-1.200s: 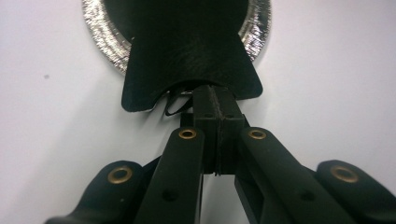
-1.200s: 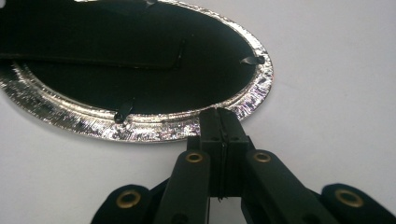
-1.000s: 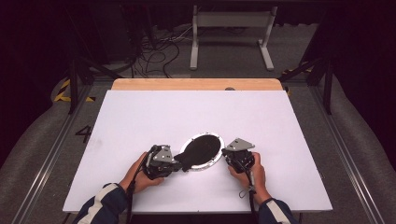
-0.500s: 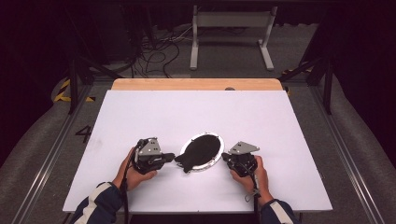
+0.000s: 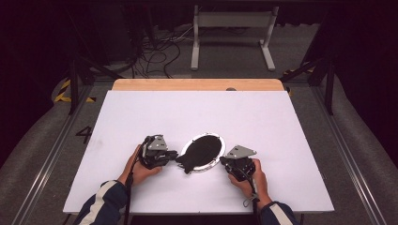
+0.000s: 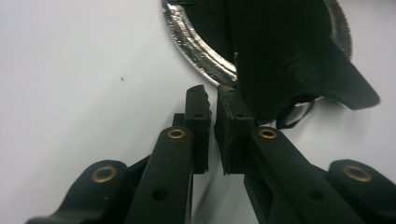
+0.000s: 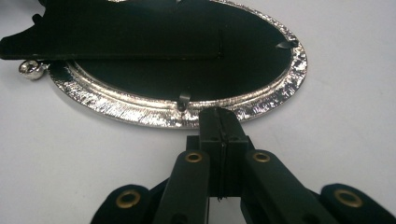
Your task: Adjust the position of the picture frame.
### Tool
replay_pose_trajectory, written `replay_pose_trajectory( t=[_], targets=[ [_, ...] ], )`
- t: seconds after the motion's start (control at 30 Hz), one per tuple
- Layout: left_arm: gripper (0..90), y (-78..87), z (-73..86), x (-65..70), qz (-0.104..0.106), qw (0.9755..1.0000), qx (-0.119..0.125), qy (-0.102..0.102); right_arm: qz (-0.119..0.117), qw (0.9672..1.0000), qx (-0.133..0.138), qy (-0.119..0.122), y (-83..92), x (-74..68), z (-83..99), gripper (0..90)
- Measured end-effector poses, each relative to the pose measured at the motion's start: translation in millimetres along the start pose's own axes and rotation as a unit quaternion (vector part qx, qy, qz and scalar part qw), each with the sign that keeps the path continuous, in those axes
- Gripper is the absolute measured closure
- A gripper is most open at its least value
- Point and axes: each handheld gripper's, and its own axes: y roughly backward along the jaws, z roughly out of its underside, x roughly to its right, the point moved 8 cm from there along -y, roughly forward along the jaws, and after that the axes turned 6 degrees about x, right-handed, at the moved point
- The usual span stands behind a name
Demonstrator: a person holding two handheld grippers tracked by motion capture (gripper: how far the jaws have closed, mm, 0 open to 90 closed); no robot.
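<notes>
High view: the white table (image 5: 291,140) spreads ahead of my two claws, with the oval frame (image 5: 219,156) lying flat between them. Its black backing (image 5: 202,152) has a stand flap sticking out toward my left claw (image 5: 174,154). That claw's jaws have just parted a crack and hold nothing; the flap's edge lies just beside the right pad (image 6: 232,133). My right claw (image 5: 226,161) is shut tight and empty, its tips touching or almost touching the silver rim (image 7: 154,112) straight ahead. As I judge it, the frame could skate across the smooth table if either claw pushes rather than grips, and the small tab (image 7: 183,100) on the rim could bend under a careless nudge.
</notes>
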Motion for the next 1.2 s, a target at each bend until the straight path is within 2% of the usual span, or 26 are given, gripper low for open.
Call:
replay_pose_trajectory(
  t=[0.1, 0.17, 0.33, 0.5, 0.57, 0.7, 0.87, 0.97, 1.1, 1.2],
  targets=[
    [87.4, 0.6, 0.3, 3.0, -0.001, 1.0, -0.004, -0.007, 0.001, 1.0, 0.001, 0.005, -2.4, 0.3, -1.6, 90.0],
    [89.2, 1.4, 1.3, 6.8, 0.012, 0.9999, -0.003, -0.006, 0.003, 0.9999, 0.0, 0.014, -3.0, 0.8, -2.1, 90.0],
    [89.9, 2.2, 2.5, 19.8, 0.033, 0.9992, -0.007, -0.019, 0.01, 0.9999, 0.002, 0.013, -6.2, 5.0, -3.7, 90.0],
    [89.9, 0.9, 2.1, 27.4, 0.032, 0.9992, -0.006, -0.023, 0.017, 0.9997, 0.0, 0.015, -10.1, 10.7, -6.3, 90.0],
    [90.0, 1.1, 2.2, 28.3, 0.024, 0.9995, -0.008, -0.02, 0.02, 0.9997, 0.002, 0.016, -12.7, 14.3, -7.8, 90.0],
    [90.0, -0.6, 1.6, 33.9, 0.026, 0.9996, -0.003, -0.013, 0.025, 0.9994, -0.001, 0.022, -15.0, 15.5, -9.4, 90.0],
    [90.0, -2.7, 0.2, 40.1, 0.025, 0.9996, -0.002, -0.011, 0.025, 0.9995, 0.0, 0.017, -16.8, 18.2, -10.5, 90.0],
    [90.0, -4.5, -0.6, 44.6, 0.031, 0.9995, 0.002, -0.005, 0.019, 0.9998, 0.004, 0.0, -18.0, 22.6, -11.0, 90.0],
    [90.0, -8.4, -3.5, 52.6, 0.037, 0.9993, 0.003, -0.012, 0.021, 0.9997, 0.005, -0.012, -21.9, 28.7, -13.3, 90.0],
    [90.0, -10.1, -5.0, 56.3, 0.028, 0.9993, -0.001, -0.027, 0.031, 0.9995, 0.004, -0.011, -23.9, 31.4, -14.4, 90.0]
  ],
)
